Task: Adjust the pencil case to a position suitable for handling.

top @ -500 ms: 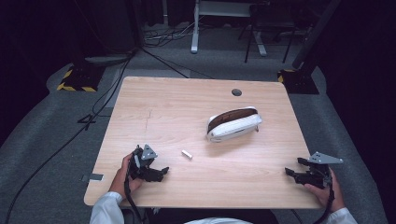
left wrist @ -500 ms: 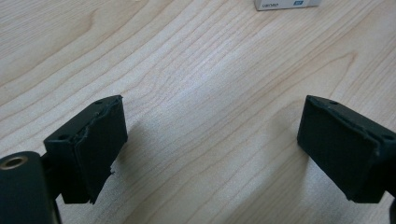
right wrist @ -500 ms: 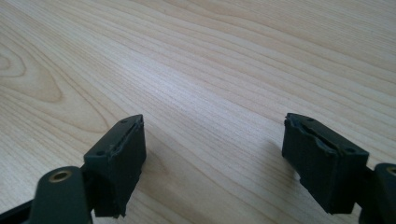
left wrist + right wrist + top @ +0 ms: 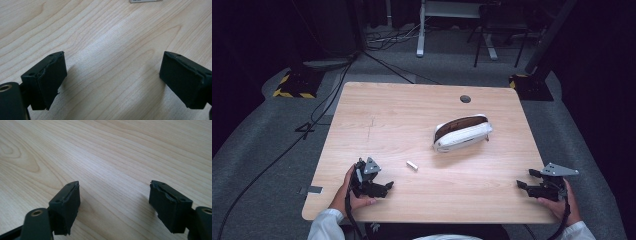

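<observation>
Worktop [image 4: 402, 115] first: broad pale wood, with a white pencil case [image 4: 462, 134] lying open-mouthed right of centre and a small white piece [image 4: 412, 165] nearer me, just ahead of my left gripper [image 4: 384, 186]. I judge that piece is the thing to fetch, so I'd come in low and straddle it squarely before closing. Left fingers [image 4: 47, 77] stand wide apart over bare wood, holding nothing. My right gripper [image 4: 523, 185], well apart at the near right corner, has its fingers [image 4: 66, 203] equally spread and empty.
</observation>
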`<state>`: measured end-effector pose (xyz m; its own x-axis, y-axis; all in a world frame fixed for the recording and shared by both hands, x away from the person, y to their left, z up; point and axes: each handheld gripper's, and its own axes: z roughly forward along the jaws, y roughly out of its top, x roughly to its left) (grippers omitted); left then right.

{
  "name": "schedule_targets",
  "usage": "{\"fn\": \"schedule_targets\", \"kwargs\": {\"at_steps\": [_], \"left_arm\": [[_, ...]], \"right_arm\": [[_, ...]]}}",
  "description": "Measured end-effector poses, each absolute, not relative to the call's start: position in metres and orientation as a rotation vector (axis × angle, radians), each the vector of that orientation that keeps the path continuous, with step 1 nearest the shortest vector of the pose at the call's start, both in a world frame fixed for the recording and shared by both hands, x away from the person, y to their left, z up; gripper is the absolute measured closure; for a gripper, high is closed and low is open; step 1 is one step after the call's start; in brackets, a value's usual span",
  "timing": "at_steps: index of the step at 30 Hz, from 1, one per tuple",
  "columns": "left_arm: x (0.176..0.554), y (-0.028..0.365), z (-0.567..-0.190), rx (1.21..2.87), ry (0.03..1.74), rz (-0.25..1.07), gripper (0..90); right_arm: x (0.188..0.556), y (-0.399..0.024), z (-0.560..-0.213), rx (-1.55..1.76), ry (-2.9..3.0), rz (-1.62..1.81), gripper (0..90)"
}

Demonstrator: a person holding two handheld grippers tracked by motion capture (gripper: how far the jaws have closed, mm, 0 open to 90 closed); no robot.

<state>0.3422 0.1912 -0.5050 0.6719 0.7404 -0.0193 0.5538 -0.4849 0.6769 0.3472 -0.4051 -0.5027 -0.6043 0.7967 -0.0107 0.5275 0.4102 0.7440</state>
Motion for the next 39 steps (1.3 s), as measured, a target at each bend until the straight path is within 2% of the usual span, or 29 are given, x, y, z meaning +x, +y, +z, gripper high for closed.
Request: {"fn": "schedule_targets", "kwargs": {"at_steps": [7, 17, 39], "left_arm": [[0.34, 0.186, -0.505, 2.235, 0.966, 0.354, 4.9], [0.338, 0.181, -0.505, 2.246, 0.939, 0.338, 4.8], [0.337, 0.18, -0.505, 2.25, 0.934, 0.342, 4.8]], "right_arm": [[0.354, -0.397, -0.495, 1.081, 2.315, 1.056, 30.9], [0.386, -0.363, -0.457, 0.903, 2.302, 1.14, 33.9], [0.441, -0.291, -0.419, 0.751, 2.313, 1.214, 31.0]]}}
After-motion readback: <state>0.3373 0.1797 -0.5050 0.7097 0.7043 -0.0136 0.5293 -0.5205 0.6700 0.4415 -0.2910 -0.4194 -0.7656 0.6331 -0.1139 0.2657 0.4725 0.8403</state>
